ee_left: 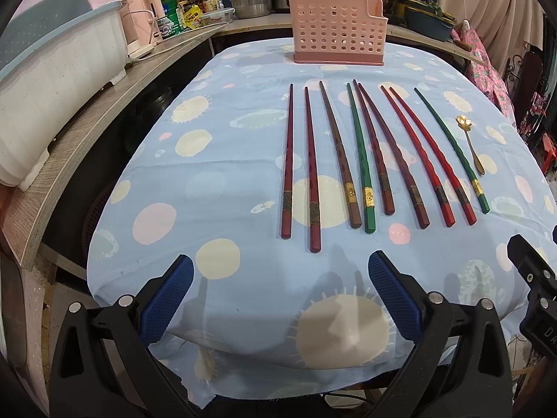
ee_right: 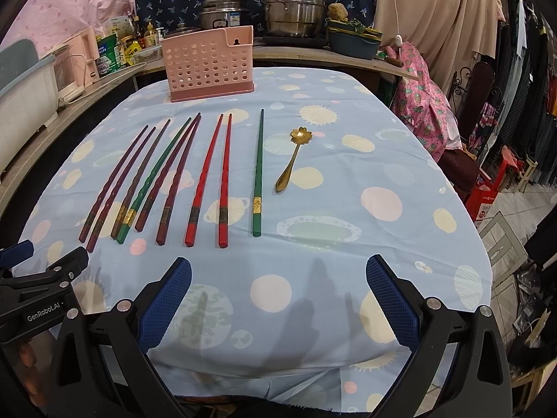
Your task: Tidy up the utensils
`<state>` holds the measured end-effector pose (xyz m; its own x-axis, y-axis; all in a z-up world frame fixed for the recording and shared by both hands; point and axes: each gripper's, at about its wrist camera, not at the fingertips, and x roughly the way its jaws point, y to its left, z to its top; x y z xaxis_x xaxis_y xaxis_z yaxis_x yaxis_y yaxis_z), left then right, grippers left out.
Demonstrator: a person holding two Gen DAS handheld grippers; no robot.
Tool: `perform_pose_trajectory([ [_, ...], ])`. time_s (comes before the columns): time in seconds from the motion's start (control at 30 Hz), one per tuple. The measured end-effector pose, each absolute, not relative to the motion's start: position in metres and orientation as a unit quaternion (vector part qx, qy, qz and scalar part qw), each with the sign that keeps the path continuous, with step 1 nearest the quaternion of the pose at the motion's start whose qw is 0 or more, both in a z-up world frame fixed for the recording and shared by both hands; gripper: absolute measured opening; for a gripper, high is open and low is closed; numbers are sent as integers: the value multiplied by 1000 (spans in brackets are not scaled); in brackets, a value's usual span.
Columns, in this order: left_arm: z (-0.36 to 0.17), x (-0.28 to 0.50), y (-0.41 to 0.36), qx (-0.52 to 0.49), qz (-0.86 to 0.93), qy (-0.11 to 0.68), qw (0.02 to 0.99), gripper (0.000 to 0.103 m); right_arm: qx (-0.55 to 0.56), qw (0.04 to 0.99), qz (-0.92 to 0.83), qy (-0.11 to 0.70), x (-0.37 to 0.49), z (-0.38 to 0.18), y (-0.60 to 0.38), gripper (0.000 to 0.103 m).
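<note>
both grippers — left (ee_left: 280,271) and right (ee_right: 278,271) — hover spread and empty at the cloth's near edge, short of the chopsticks (ee_right: 222,181) and spoon (ee_right: 291,160) lying before the holder (ee_right: 210,64) — best pinch one chopstick's thick near end squarely.

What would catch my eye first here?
A row of chopsticks, dark red, brown, green and bright red, lies fanned across the spotted blue tablecloth. Right of them lies a small gold spoon, and a pink holder stands behind them at the table's far edge.
</note>
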<state>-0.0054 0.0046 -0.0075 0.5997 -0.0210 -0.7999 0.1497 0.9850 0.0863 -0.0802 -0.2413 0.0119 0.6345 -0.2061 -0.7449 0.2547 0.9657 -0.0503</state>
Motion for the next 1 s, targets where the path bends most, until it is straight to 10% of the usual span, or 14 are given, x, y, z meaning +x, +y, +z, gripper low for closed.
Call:
perform_pose_trajectory([
  [1.0,-8,-8,1,70,-56,442,892,96,31,903,-127,409,-79,12,-243,96],
])
